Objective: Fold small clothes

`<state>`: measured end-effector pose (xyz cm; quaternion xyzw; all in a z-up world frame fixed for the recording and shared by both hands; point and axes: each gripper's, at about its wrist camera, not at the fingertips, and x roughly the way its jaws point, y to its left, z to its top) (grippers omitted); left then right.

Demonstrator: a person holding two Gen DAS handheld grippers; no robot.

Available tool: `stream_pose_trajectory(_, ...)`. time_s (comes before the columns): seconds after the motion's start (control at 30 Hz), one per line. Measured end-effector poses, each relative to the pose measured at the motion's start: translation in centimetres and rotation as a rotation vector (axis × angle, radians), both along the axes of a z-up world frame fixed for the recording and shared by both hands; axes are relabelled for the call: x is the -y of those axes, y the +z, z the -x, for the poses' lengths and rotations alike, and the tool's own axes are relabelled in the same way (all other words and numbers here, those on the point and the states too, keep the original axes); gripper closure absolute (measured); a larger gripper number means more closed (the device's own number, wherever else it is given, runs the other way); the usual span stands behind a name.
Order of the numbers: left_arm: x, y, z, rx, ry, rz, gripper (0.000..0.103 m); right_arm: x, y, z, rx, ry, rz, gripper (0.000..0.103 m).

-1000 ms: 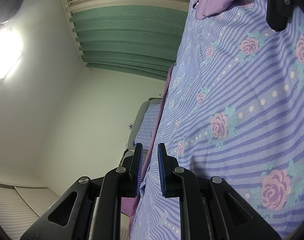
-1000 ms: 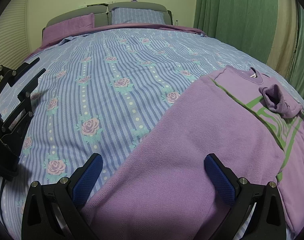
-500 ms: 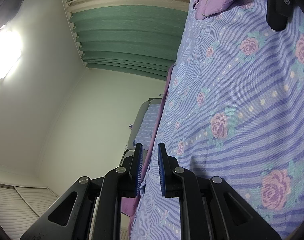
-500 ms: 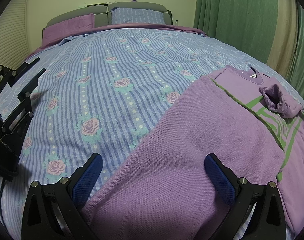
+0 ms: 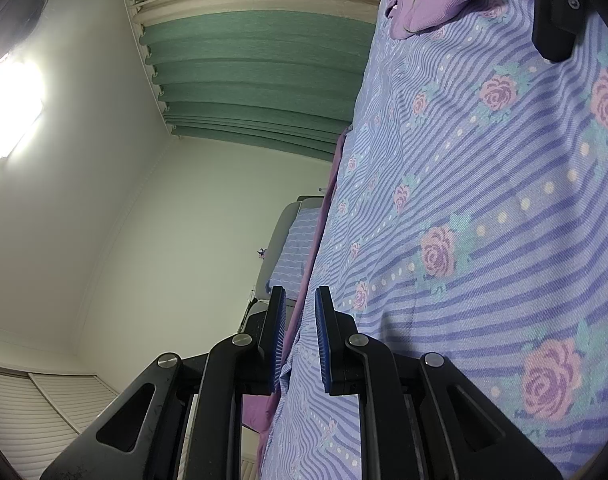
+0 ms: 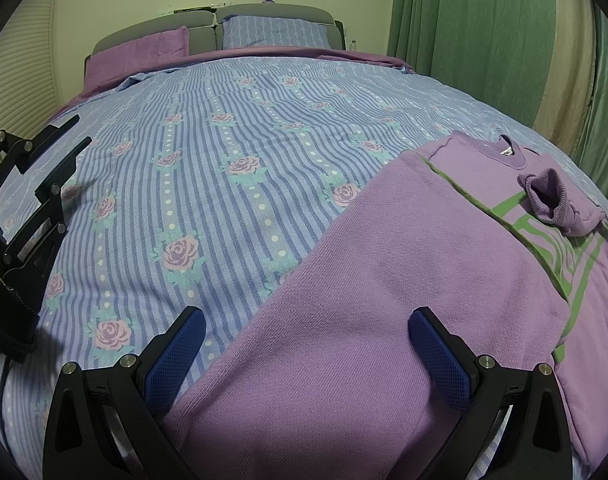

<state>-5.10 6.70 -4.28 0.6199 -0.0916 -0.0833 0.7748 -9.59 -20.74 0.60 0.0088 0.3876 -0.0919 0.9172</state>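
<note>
A purple sweater [image 6: 404, 260] with green stripes lies on the bed at the right, partly folded, one side turned over its front. A ribbed sleeve cuff [image 6: 548, 196] rests on its chest. My right gripper [image 6: 308, 316] hovers over the sweater's near part, angled down, its jaws wide open with nothing pinched. My left gripper [image 5: 299, 292] lies level at the bed's left side, turned on its side and pointing toward the headboard. It is shut with nothing between its blue pads. It shows in the right wrist view as a black frame [image 6: 43, 184]. The sweater's edge [image 5: 436, 0] appears at the top of the left wrist view.
A blue striped bedspread [image 6: 243, 140] with pink roses covers the whole bed. A purple pillow [image 6: 139, 48] and a blue pillow [image 6: 275, 32] lean on the grey headboard. Green curtains [image 6: 484, 40] hang along the right; louvered doors [image 6: 19, 80] stand at the left.
</note>
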Motion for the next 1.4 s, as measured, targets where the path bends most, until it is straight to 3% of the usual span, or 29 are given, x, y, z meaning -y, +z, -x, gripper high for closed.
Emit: stream_pose_trajectory(1.4, 0.12, -0.28, -0.07, -0.002, 0.0, -0.006, 0.087, -0.01, 0.0, 0.0, 0.0, 0.0, 0.0, 0.0)
